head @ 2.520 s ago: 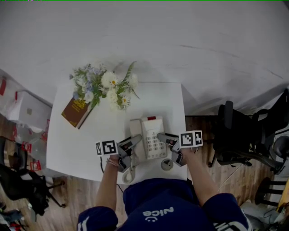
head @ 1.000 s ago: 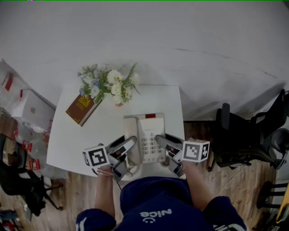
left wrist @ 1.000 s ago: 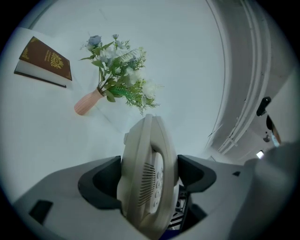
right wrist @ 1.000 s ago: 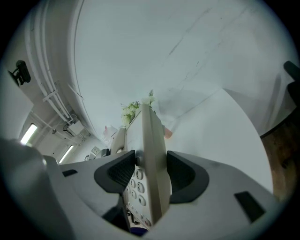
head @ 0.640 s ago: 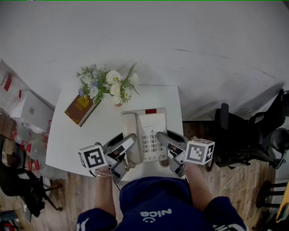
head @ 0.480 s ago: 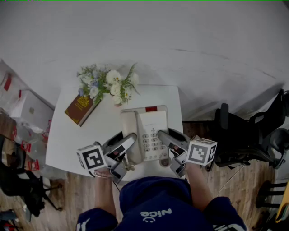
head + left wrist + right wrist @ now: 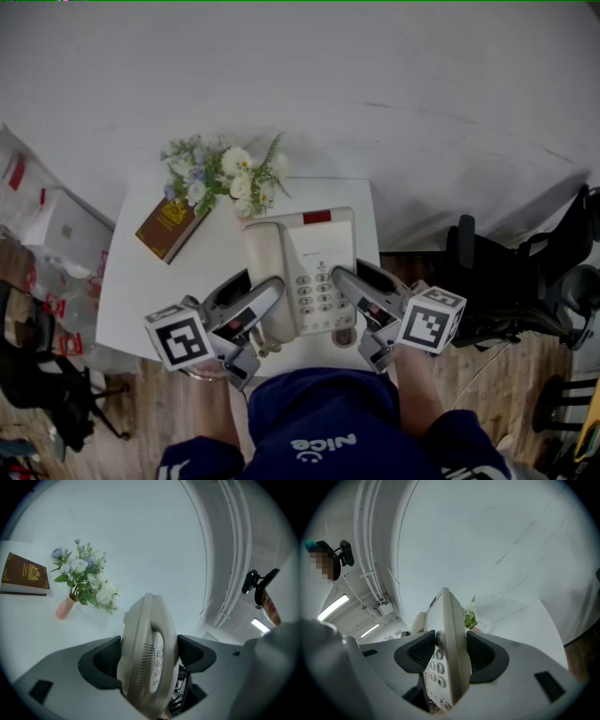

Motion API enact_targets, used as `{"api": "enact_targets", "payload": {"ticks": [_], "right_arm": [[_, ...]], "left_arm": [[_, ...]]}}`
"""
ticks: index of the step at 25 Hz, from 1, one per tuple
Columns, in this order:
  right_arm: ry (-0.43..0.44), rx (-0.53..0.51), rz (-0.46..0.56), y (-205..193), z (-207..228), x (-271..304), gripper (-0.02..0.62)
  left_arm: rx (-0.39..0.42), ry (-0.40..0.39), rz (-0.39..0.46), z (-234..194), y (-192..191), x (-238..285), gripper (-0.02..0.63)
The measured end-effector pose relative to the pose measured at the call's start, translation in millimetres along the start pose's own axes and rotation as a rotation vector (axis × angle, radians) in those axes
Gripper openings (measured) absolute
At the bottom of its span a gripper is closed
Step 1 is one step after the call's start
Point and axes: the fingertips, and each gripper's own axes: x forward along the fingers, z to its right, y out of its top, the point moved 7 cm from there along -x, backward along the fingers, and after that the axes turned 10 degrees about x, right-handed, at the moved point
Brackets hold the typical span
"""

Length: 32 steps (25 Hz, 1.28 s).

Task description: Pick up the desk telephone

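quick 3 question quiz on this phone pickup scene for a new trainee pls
1. True or false: the desk telephone is clamped by both the left gripper and the right gripper.
2. What lies beside the flowers on the table? A) a brown book B) a mug C) a laptop
3. Fill in: in the head view, the handset sits on the telephone's ___ side.

Key: 1 true; 2 A; 3 left.
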Motion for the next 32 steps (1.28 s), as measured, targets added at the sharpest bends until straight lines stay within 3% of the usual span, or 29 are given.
{"api": "enact_targets", "payload": {"ticks": [14,32], "right_arm": [[0.065,-0.099,0.066,22.6,-40.8,-3.7,0.230],[0.084,-0.129,0.072,25.2,-46.6,-2.9,0.230]], "left_arm": [[0.119,-0.041,0.070,33.8,34.0,-8.0,0.383],[0.140,-0.034,0.084,39.8,36.4,-11.5,0.383]]}}
